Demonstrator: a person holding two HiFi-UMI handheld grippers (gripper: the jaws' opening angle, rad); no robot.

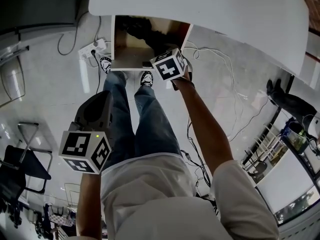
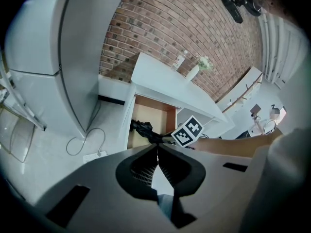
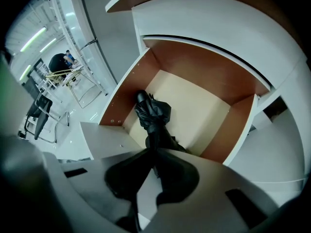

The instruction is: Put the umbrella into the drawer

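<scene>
The folded black umbrella [image 3: 151, 113] lies mostly inside the open drawer [image 3: 209, 110], its near end apparently pinched by the nearly closed right gripper [image 3: 155, 152], while the left gripper [image 2: 157, 147] hangs back, closed and empty, so only letting go seems left.

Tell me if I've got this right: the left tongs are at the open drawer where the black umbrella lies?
Not quite. The right tongs are at the open drawer where the black umbrella lies; the left tongs hang back, away from it. The head view shows this.
</scene>
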